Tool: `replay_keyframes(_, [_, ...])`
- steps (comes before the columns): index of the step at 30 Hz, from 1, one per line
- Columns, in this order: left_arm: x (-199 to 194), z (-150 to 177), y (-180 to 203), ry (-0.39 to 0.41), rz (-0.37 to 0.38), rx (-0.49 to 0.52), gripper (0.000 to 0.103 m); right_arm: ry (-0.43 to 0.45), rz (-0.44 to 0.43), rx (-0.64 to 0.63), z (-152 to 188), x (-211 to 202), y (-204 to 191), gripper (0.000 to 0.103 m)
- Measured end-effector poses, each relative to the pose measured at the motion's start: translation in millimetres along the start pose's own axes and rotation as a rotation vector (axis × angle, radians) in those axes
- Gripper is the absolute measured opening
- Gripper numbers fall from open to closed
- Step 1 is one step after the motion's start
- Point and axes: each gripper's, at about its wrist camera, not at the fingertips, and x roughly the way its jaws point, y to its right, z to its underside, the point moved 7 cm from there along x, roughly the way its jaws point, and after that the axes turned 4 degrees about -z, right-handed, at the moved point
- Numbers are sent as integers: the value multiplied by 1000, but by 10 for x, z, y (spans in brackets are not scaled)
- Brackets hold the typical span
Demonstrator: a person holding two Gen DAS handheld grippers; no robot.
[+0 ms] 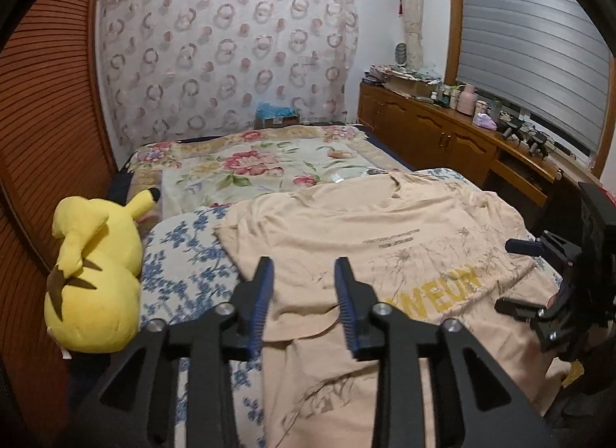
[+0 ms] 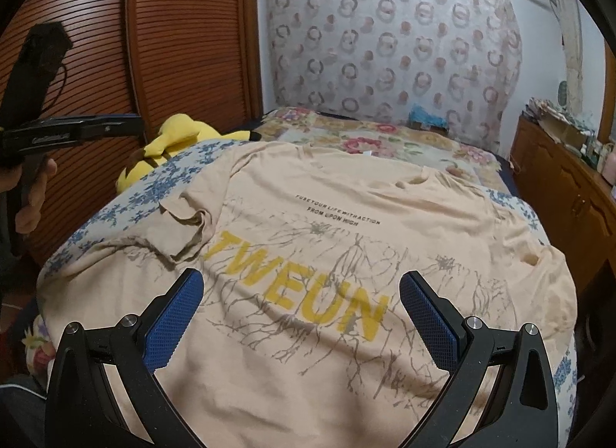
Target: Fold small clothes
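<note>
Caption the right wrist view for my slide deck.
Open right gripper above beige printed cotton T-shirt, one sleeve folded in, spread on the bed.

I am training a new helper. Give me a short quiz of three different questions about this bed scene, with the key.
1. True or false: the left tongs grip the shirt.
2. Which sleeve is already folded onto the shirt's body in the right wrist view? A the left one, B the right one.
3. Fill in: the plush beside the shirt is ____ in colour.

Key: 1 false, both the left and the right tongs stand open and hold nothing; 2 A; 3 yellow.
</note>
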Motion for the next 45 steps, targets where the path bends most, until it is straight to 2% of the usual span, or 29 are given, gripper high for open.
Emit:
replay_keyframes(3, [-74,104,-134,5,-30,-20,46,-12,-48,-33,-77,101,-83,97])
replay_keyframes(5, [-119,165,-220,11,-47,-34,59,-22,-83,-66,-142,189,-174,89])
replay_keyframes(13, [-301,428,-553,30,-108,-101,60,-91,-231,-166,-421,732,-624,59])
replay_keyframes(21, [-328,602,-717,24,-136,-142,62,-155,-358,-241,-596,1275,-1200,44])
replay_keyframes(25, [-335,685,-783,19,-150,-152,63,-202,-387,-287,-578,1528,-1461,39])
replay_keyframes(30, [-361,771,-876,18,-156,-171,63,-242,-401,-329,-550,1714,-1633,39])
replay_keyframes(34, [-337,817,-897,12,-155,-182,64,-297,-347,-380,-477,1911,-1677,38])
replay_keyframes(38, [-300,869,-875,1,-150,-180,64,-296,-312,-379,-512,1975,-1660,10])
replay_keyframes(40, [-282,886,-865,-4,-147,-178,65,-286,-305,-373,-544,1966,-1630,5])
replay_keyframes(45, [-249,904,-829,-11,-142,-175,65,-157,-308,-283,-865,1741,-1422,3])
